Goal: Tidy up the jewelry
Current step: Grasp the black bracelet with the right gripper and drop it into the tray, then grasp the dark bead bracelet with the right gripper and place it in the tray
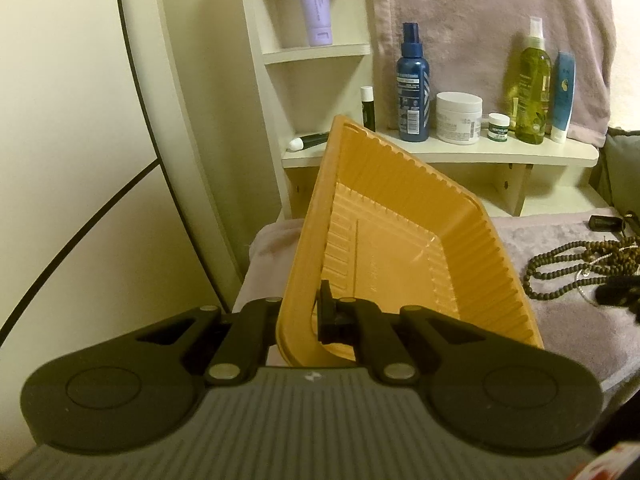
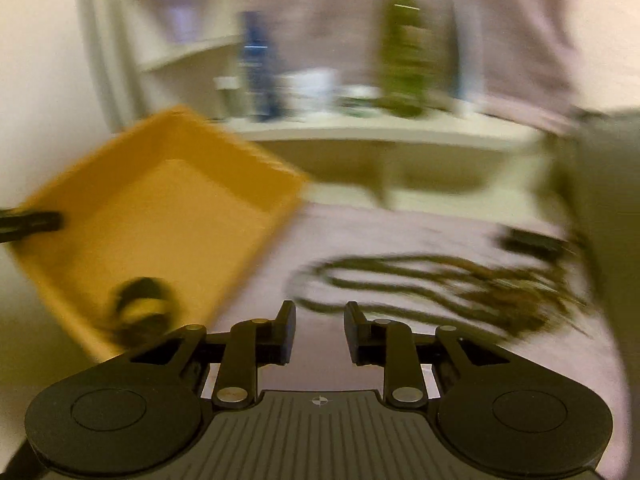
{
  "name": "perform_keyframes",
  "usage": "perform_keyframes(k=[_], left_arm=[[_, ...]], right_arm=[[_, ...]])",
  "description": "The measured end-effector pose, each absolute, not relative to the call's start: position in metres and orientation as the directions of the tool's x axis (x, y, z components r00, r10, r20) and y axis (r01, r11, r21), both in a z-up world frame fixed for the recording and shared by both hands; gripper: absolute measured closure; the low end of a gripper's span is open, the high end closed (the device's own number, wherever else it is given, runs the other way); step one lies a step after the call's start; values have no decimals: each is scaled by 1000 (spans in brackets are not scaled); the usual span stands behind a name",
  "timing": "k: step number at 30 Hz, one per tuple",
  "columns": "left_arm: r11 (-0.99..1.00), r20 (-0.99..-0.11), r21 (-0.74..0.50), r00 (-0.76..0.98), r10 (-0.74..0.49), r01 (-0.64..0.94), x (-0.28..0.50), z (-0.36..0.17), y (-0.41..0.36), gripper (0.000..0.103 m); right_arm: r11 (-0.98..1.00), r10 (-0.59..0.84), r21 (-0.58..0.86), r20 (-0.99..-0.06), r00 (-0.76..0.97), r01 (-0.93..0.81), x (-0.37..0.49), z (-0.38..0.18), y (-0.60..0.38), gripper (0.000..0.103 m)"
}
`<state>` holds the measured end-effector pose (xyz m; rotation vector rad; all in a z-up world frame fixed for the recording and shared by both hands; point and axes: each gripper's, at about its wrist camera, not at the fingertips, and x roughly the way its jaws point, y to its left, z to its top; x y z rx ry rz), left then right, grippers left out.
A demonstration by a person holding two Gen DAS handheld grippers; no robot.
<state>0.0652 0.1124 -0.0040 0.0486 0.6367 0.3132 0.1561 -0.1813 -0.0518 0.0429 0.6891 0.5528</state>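
Observation:
My left gripper [image 1: 300,312] is shut on the near rim of an orange ribbed plastic tray [image 1: 400,208], holding it tilted above the pinkish cloth [image 1: 560,320]. In the blurred right wrist view one finger of that gripper [image 2: 32,224] shows at the tray's [image 2: 168,208] left edge. A dark, coiled beaded piece [image 2: 140,312] lies in the tray's near corner. My right gripper [image 2: 320,316] hangs open over the cloth with nothing between its fingers, just right of the tray. Long strands of brown bead necklaces [image 2: 420,280] lie tangled on the cloth ahead of it, also visible in the left wrist view [image 1: 568,264].
A cream shelf [image 1: 440,152] behind the tray carries a blue spray bottle [image 1: 413,80], a white jar [image 1: 459,118], a green bottle [image 1: 530,80] and small tubes. Small black items [image 1: 604,222] lie at the cloth's far right. A grey-green cushion [image 2: 600,200] stands on the right.

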Motion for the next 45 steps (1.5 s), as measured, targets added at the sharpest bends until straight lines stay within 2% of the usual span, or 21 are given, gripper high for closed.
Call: perform_keyframes(k=[6, 16, 25, 28, 45], left_arm=[[952, -577, 141, 758, 303, -273, 66, -4, 113, 98], [949, -579, 152, 754, 311, -275, 68, -2, 110, 98], [947, -580, 157, 750, 318, -280, 68, -2, 109, 98], [947, -579, 158, 750, 318, -280, 69, -3, 109, 98], [948, -577, 151, 754, 315, -281, 69, -3, 110, 98]], right_arm=[[942, 333, 183, -618, 712, -281, 170, -65, -238, 76], [973, 229, 127, -602, 765, -192, 185, -67, -272, 76], [967, 220, 37, -618, 755, -251, 209, -80, -262, 77], [963, 227, 28, -617, 753, -267, 211, -78, -261, 96], [930, 344, 50, -474, 811, -365, 184, 7, -257, 97]])
